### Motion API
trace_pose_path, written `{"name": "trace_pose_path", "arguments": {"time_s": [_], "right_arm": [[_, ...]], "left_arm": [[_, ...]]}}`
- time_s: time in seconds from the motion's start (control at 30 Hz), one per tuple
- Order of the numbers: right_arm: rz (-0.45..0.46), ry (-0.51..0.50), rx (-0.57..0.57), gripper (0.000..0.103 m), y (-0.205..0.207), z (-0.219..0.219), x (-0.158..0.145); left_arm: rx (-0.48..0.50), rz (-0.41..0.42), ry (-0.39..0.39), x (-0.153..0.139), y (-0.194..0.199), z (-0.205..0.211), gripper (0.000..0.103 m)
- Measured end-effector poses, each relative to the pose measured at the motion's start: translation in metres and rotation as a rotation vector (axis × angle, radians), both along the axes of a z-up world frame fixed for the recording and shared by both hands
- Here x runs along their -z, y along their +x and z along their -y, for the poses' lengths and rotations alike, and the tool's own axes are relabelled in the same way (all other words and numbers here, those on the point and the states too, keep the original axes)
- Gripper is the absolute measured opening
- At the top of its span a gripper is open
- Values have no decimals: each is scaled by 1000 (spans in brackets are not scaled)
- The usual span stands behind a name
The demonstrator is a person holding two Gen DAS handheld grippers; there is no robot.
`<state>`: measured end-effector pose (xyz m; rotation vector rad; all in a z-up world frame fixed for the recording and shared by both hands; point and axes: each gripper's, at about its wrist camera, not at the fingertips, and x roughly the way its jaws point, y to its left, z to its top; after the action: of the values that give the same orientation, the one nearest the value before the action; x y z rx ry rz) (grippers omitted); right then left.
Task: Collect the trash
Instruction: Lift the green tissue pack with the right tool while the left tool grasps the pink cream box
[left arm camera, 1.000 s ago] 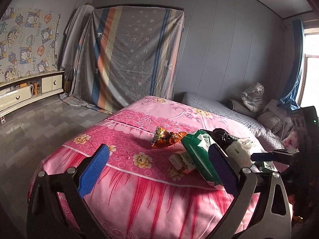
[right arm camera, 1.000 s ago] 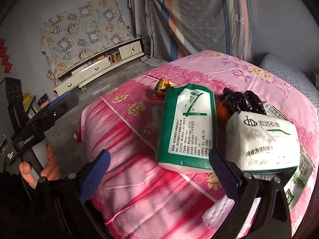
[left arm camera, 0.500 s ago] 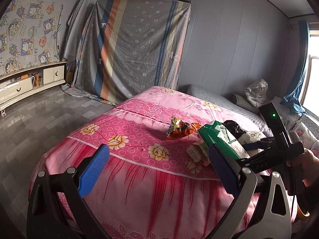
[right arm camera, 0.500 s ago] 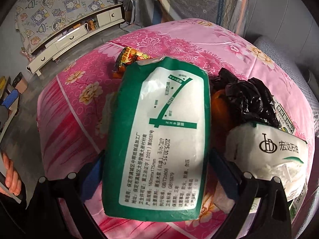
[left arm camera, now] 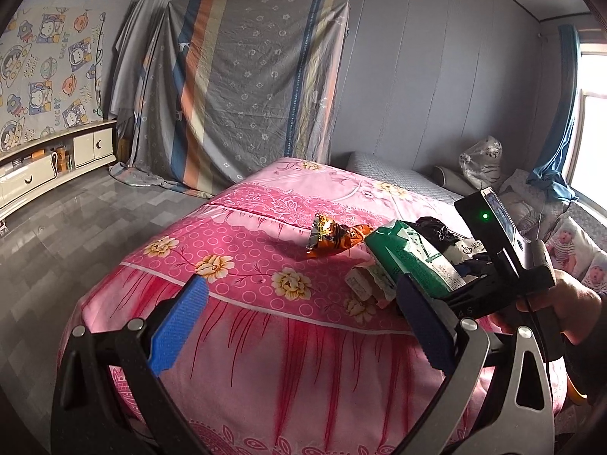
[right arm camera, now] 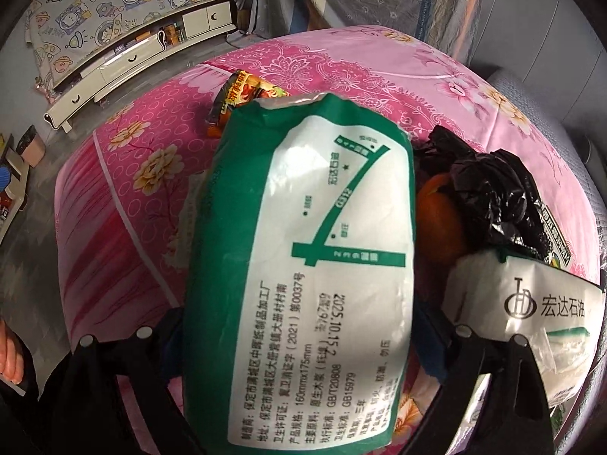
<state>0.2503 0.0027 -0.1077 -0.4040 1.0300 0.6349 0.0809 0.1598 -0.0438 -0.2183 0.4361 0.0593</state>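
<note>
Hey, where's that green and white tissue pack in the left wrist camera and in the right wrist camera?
Left wrist view: the green and white tissue pack is right of centre, on the pink bedspread.
Right wrist view: it fills the centre.
Shared landmark: the orange snack wrapper, just beyond the pack's far end.

The left wrist view looks from off the foot of the bed (left arm camera: pixel 242 250), level and well back, toward the draped far wall. The right wrist view looks steeply down, close over a green packet (right arm camera: pixel 303 265). Both share the bed, packet and snack wrapper (left arm camera: pixel 334 237).
</note>
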Motion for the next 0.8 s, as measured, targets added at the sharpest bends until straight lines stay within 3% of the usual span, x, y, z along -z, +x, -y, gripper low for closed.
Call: {"name": "trace_pose_path", "arguments": {"time_s": [0.13, 0.2, 0.37, 0.57, 0.8], "right_arm": [[-37, 90, 36, 55, 5, 19, -10], [-59, 142, 51, 51, 9, 29, -14], [-77, 294, 58, 49, 5, 53, -38], [-49, 542, 55, 49, -16, 102, -95], [-8, 721, 97, 50, -53, 169, -129]], "left_arm": [[4, -6, 21, -2, 1, 4, 95], [11, -12, 12, -2, 3, 5, 95], [25, -13, 20, -5, 4, 10, 95], [79, -5, 43, -10, 4, 21, 95], [319, -30, 118, -9, 20, 62, 95]]}}
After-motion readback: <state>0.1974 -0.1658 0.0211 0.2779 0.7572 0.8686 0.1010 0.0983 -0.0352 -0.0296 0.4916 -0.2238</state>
